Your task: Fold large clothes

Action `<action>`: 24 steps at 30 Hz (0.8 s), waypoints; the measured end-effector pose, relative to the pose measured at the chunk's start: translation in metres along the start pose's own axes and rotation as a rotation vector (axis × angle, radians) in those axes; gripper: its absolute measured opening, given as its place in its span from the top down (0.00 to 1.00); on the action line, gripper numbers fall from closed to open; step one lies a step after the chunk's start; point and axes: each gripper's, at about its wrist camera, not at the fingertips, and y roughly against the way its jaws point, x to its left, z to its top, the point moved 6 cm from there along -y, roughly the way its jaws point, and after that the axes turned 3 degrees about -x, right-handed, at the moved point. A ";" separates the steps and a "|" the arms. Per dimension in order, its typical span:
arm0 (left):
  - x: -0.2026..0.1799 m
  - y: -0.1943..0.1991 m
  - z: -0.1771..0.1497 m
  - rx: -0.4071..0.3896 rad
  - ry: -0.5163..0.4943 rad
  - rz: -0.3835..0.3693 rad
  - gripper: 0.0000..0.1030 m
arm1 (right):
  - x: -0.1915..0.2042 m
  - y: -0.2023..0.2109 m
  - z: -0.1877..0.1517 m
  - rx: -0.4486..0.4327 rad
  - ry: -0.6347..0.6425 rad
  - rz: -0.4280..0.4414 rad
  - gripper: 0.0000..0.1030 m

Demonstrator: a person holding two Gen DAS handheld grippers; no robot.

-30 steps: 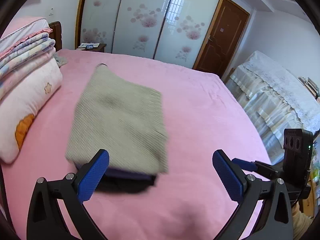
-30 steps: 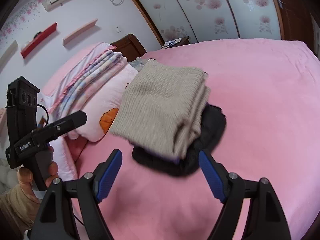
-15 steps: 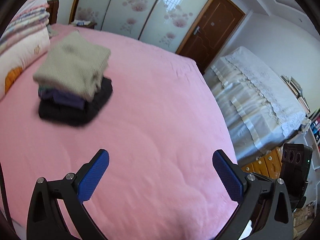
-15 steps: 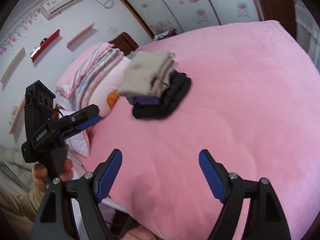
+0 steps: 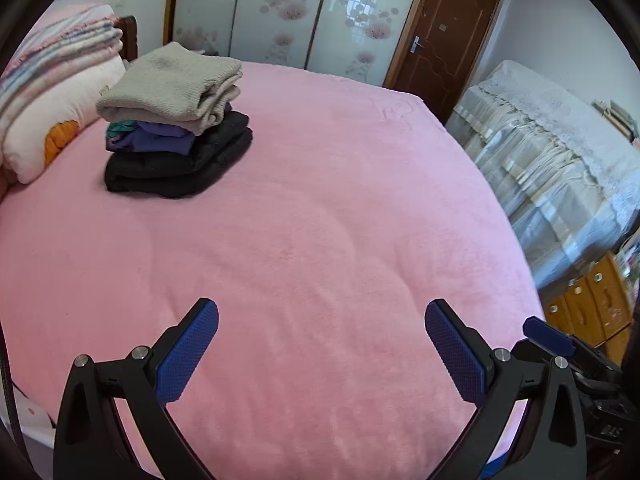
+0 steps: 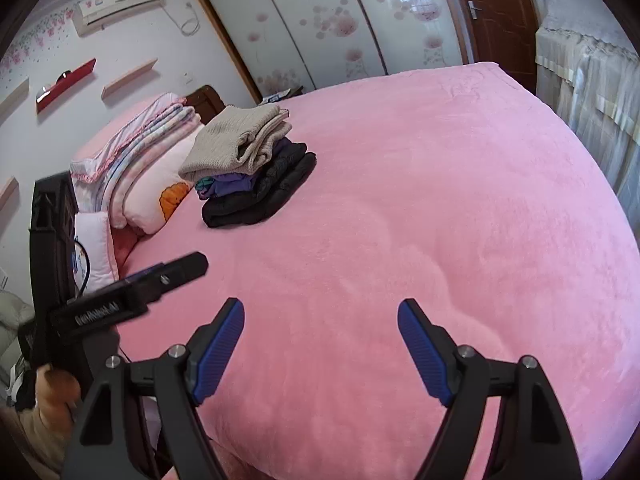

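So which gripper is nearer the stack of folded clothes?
Left, slightly. The left gripper and the right gripper are both open, well short of the stack of folded clothes.

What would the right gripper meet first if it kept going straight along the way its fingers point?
Most likely the bare pink bedspread: the right gripper is open and empty, aimed down at the blanket with nothing between. The stack of folded clothes lies off to the left of that line, though depth is hard to judge.
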 end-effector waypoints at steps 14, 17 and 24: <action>-0.016 0.075 -0.034 -0.094 -0.101 0.023 0.00 | 0.032 0.067 -0.036 -0.146 -0.012 -0.067 0.23; -0.019 0.090 -0.039 -0.110 -0.101 0.016 0.00 | 0.038 0.076 -0.041 -0.157 -0.008 -0.082 0.23; -0.014 0.108 -0.046 -0.133 -0.093 0.056 0.00 | 0.051 0.084 -0.048 -0.165 0.031 -0.116 0.23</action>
